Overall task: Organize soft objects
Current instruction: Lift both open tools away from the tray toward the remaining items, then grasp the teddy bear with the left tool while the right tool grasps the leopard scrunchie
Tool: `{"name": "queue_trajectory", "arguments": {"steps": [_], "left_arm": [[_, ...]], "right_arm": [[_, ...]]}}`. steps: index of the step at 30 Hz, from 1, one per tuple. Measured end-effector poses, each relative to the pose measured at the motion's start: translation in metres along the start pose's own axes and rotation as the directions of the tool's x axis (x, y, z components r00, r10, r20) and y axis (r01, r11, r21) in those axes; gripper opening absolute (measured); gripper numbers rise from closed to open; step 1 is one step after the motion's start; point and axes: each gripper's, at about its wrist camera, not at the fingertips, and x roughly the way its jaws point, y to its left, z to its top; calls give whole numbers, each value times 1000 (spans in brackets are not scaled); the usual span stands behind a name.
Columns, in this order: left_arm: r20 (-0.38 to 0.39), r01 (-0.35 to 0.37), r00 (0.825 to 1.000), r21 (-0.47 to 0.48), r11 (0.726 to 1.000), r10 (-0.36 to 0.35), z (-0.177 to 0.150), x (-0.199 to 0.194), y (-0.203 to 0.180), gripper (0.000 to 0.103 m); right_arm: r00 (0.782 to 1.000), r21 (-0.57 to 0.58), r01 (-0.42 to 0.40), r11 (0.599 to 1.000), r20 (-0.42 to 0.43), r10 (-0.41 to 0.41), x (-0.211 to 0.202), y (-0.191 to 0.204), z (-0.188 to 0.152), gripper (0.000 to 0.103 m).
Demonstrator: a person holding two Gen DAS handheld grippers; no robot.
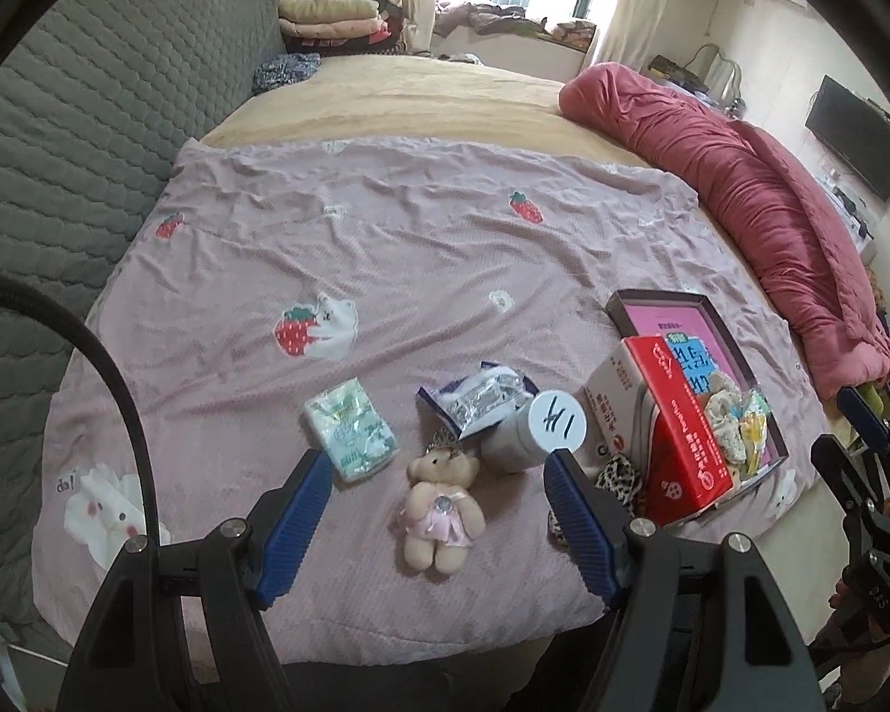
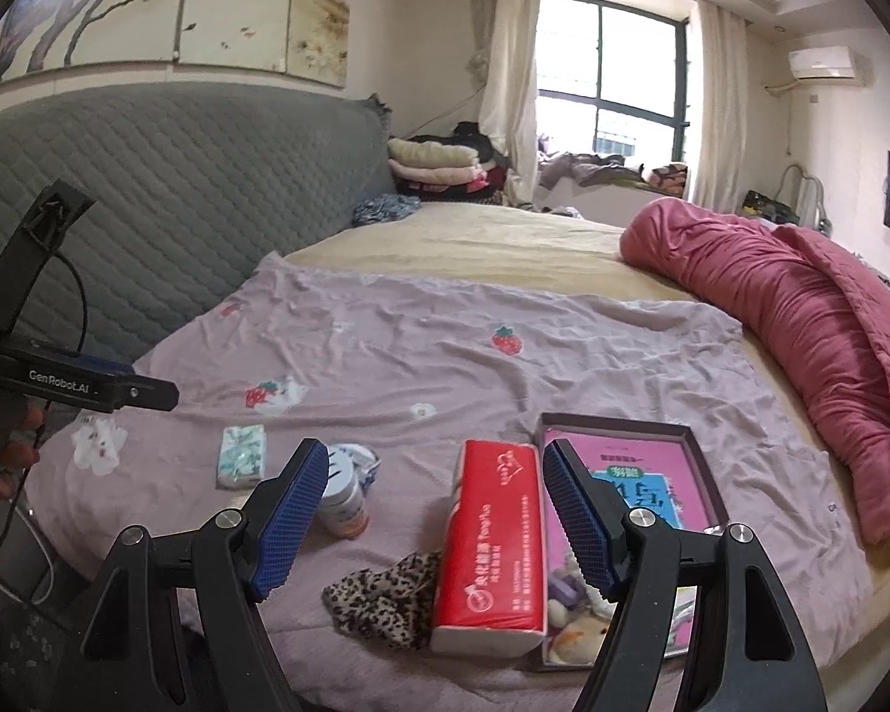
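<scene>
A small teddy bear point(image 1: 442, 510) in a pink dress lies on the mauve sheet, just below the gap of my left gripper point(image 1: 436, 469), which is open and empty above it. Beside the bear lie a green tissue pack point(image 1: 350, 436), a torn foil packet point(image 1: 480, 400) and a white bottle point(image 1: 540, 430). A red tissue pack point(image 2: 492, 540) leans against the dark shallow box point(image 2: 617, 422), which holds small soft toys point(image 2: 575, 623) and scrunchies. A leopard scrunchie point(image 2: 380, 599) lies left of the red pack. My right gripper point(image 2: 434, 457) is open and empty, above the red pack.
A rolled pink quilt point(image 2: 801, 308) lies along the bed's right side. The grey quilted headboard point(image 1: 89, 118) bounds the left. Folded clothes point(image 2: 433, 163) are stacked at the far end. The left gripper's body point(image 2: 130, 394) shows at the left edge of the right wrist view.
</scene>
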Motion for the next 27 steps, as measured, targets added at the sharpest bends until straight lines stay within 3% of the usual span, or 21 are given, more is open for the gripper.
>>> {"name": "queue_trajectory", "arguments": {"steps": [16, 27], "left_arm": [[-87, 7, 996, -15, 1000, -8, -28, 35, 6, 74], [-156, 4, 988, -20, 1000, -7, -40, 61, 10, 74]], "right_arm": [[989, -100, -104, 989, -112, 93, 33, 47, -32, 76], [972, -145, -129, 981, -212, 96, 64, 57, -57, 76]]}}
